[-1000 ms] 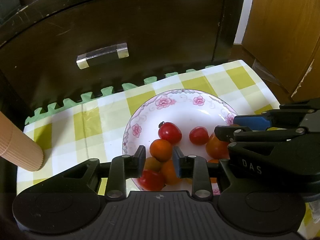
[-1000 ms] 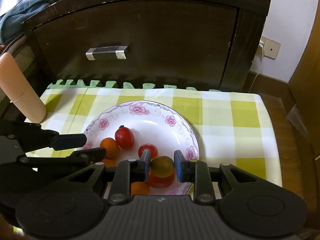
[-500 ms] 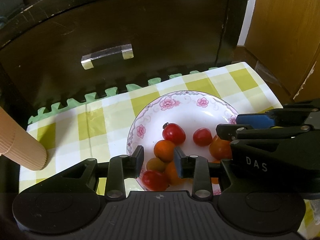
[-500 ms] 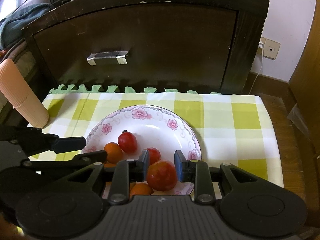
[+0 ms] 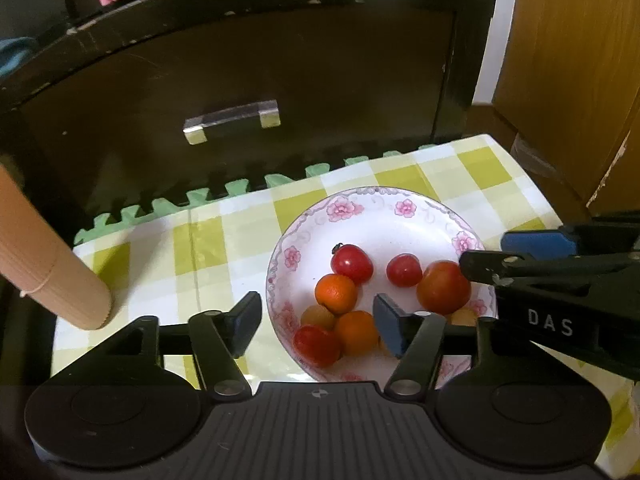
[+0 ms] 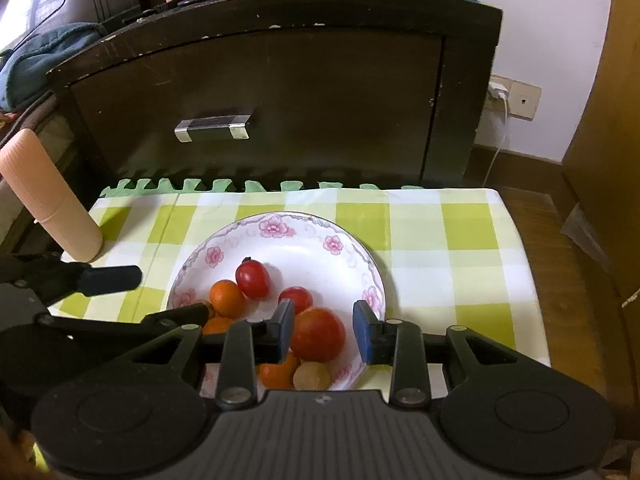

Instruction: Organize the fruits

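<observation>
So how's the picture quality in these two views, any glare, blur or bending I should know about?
Left wrist view: fisheye bends the dark cabinet top into an arc; soft focus throughout; the rolled mat throws a shadow on the checked cloth. Right wrist view: sharper, with glare at upper left and bright sheen on the large tomato.

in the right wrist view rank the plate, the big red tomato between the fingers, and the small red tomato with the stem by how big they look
1. Plate, by far the largest.
2. Big red tomato between the right gripper's open fingers; it sits nearer the camera, which exaggerates it somewhat.
3. Small red tomato with the stem, the smallest.
</observation>
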The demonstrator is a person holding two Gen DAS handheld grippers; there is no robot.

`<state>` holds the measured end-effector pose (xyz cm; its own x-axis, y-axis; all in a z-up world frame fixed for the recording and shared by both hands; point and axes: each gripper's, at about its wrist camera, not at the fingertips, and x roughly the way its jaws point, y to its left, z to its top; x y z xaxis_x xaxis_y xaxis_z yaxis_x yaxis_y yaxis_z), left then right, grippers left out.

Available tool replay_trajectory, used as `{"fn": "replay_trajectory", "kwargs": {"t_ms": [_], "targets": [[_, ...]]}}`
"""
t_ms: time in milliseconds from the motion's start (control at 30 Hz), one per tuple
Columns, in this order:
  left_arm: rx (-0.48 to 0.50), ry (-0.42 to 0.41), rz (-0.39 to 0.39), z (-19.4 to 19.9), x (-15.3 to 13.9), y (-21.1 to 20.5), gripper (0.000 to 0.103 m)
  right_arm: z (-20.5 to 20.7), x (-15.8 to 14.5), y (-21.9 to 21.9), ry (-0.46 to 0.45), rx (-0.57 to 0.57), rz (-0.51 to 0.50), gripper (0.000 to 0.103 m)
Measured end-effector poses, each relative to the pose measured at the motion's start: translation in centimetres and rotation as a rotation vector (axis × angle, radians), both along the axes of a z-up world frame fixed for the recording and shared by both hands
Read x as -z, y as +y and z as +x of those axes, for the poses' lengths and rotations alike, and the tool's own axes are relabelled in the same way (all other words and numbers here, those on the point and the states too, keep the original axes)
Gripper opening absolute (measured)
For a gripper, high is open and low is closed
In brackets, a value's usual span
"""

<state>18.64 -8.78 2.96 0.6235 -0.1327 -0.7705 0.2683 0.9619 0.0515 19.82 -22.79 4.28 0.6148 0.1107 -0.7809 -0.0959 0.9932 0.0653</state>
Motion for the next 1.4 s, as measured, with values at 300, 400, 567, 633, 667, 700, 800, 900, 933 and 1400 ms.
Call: {"fn": "replay_trajectory", "kwargs": {"t_ms": [300, 400, 567, 633, 667, 700, 800, 900, 933, 1400], "targets": [[-0.024, -0.026, 0.016, -2.5, -0.6, 0.5, 0.084, -2.8, -0.8, 0.0, -0.005, 0.004, -0.012, 0.033], [-0.031, -0.024, 0.010, -3.1, -0.6, 0.9, 0.086, -3.8, -0.7, 0.1, -0.002, 0.006, -0.020, 0.035], [-0.042, -0.019, 0.025, -4.0, -0.2, 1.4, 0.088, -5.2, -0.5, 0.3, 0.007, 0.009, 0.000, 0.035], [-0.049, -0.017, 0.047, -4.5, 0.1, 1.5, 0.088, -5.8, -0.6, 0.5, 0.006, 0.007, 0.006, 0.035], [-0.052, -0.016, 0.056, -4.7, 0.2, 1.6, 0.088, -6.2, -0.6, 0.6, 0.006, 0.007, 0.007, 0.035], [-0.053, -0.017, 0.065, -5.0, 0.3, 1.7, 0.088, -6.5, -0.7, 0.7, 0.007, 0.006, 0.009, 0.035], [-0.055, -0.022, 0.091, -5.9, 0.5, 1.8, 0.093, -7.4, -0.5, 0.9, 0.012, 0.002, 0.014, 0.035], [-0.059, -0.038, 0.116, -6.8, 0.5, 1.8, 0.103, -8.2, -0.3, 1.1, 0.021, 0.004, 0.020, 0.035], [-0.059, -0.045, 0.123, -7.1, 0.4, 1.7, 0.103, -8.4, -0.2, 1.1, 0.024, 0.006, 0.022, 0.035], [-0.104, -0.045, 0.110, -9.5, 0.3, 2.3, 0.103, -11.4, 0.6, 0.9, 0.053, 0.035, 0.035, 0.035]]}}
